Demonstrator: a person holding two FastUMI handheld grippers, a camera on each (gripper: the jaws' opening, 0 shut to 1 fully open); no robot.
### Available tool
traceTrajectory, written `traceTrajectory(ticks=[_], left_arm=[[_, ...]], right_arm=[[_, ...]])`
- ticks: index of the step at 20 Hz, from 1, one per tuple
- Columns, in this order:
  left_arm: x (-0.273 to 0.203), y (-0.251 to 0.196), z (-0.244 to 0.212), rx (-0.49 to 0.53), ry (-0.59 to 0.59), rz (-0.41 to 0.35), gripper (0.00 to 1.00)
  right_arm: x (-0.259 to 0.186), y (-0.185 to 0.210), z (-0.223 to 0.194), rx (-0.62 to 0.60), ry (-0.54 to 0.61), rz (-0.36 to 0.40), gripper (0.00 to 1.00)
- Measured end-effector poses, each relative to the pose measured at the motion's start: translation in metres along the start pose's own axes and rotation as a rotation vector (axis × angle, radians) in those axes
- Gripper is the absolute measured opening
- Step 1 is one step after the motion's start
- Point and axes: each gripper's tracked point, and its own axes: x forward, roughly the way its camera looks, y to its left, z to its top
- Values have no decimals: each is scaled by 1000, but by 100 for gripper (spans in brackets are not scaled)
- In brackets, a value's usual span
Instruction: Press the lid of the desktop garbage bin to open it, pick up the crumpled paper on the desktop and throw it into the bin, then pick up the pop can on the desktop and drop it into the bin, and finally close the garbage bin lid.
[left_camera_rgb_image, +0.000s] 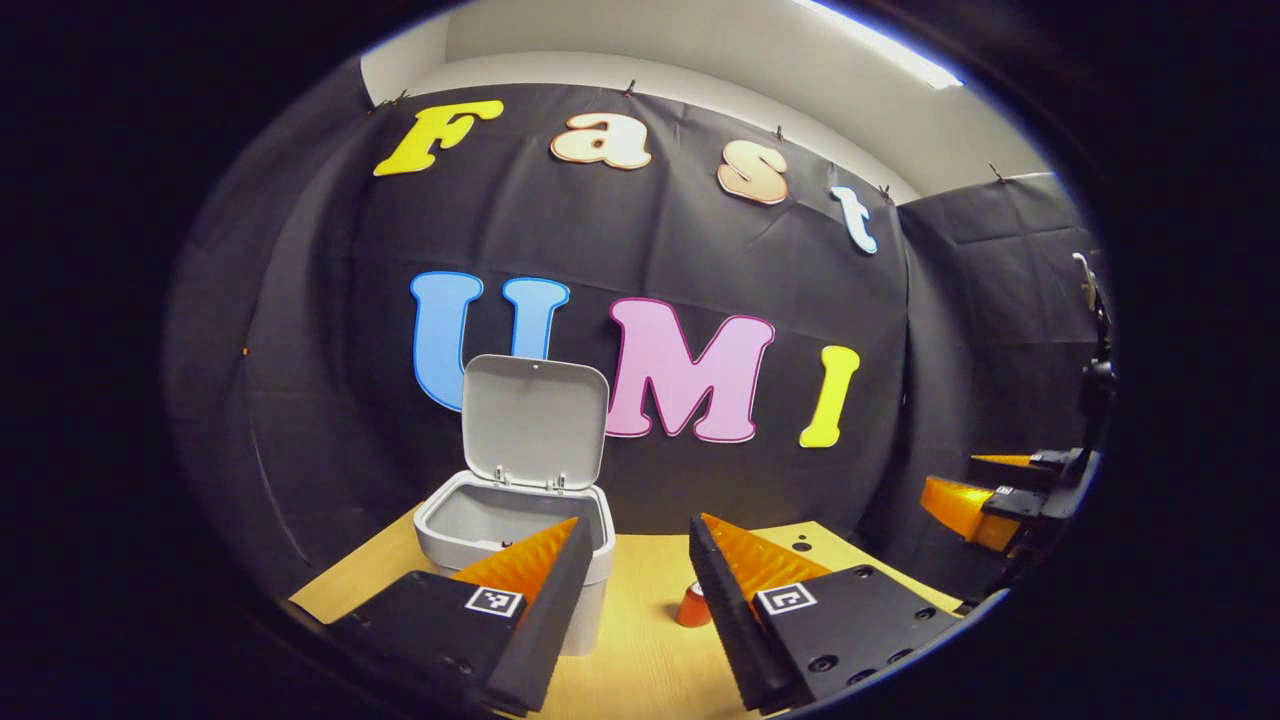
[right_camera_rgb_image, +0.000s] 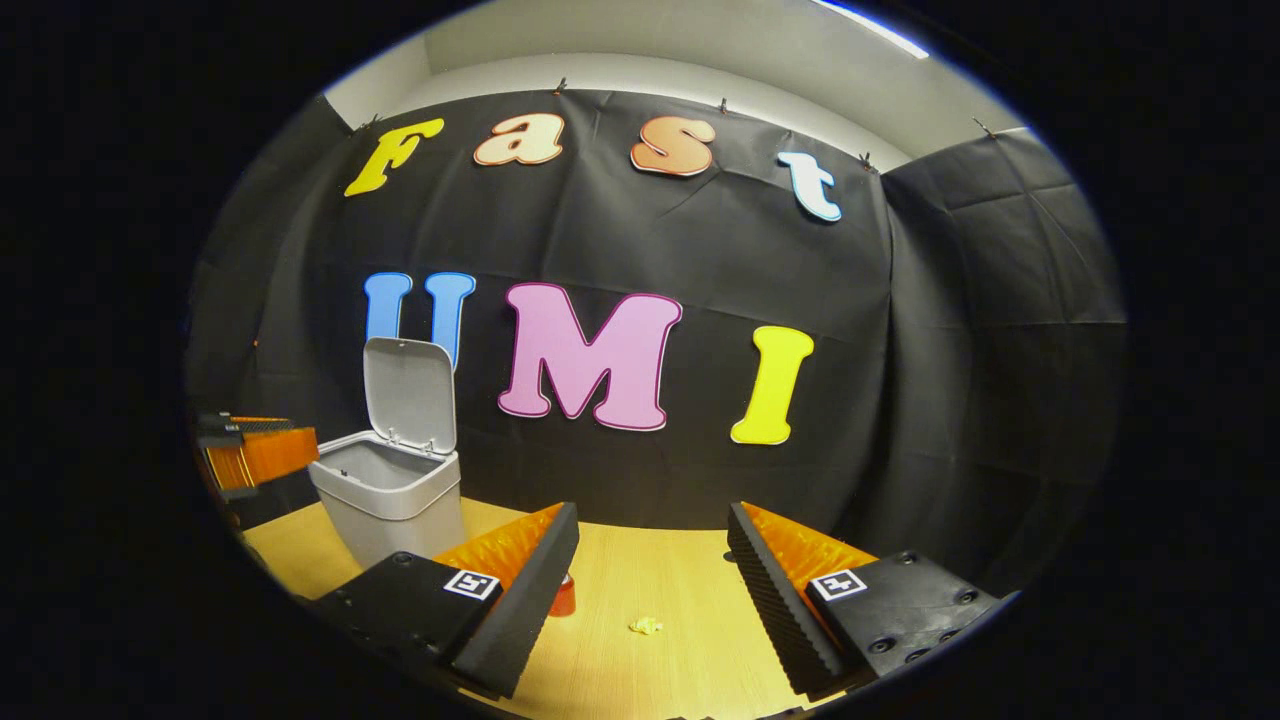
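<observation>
The grey desktop bin stands on the wooden table with its lid tipped up and open. My left gripper hovers open just in front of it, nothing between its fingers. A red pop can stands on the table to the right of the bin. In the right gripper view the bin is at the left, the can peeks out behind my left finger, and a small yellowish crumpled paper lies on the table between the fingers of my open right gripper, farther off.
The wooden table ends at the black cloth wall behind. The right gripper shows at the right edge of the left gripper view; the left gripper shows at the left edge of the right gripper view, beside the bin.
</observation>
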Motion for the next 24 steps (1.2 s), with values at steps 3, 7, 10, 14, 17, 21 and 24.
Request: traceTrajectory(ticks=[3,7,10,14,17,21,24], left_arm=[[-5,6,-7,41,13,18,97],[-5,6,-10,51,23,11,96],[-6,4,-20,55,51,8,96],[0,1,-34,50,103,21,96],[9,-1,-41,58,122,37,96],[25,1,-49,63,152,66,96],[35,11,-53,83,170,102,96]], right_arm=[[4,3,-9,-4,19,1,96],[22,6,-49,-43,124,21,96],[45,5,-93,-45,265,46,97],[83,5,-148,-16,407,71,96],[105,5,-207,10,572,110,97],[130,2,-265,80,751,74,97],[154,-1,-300,77,811,61,98]])
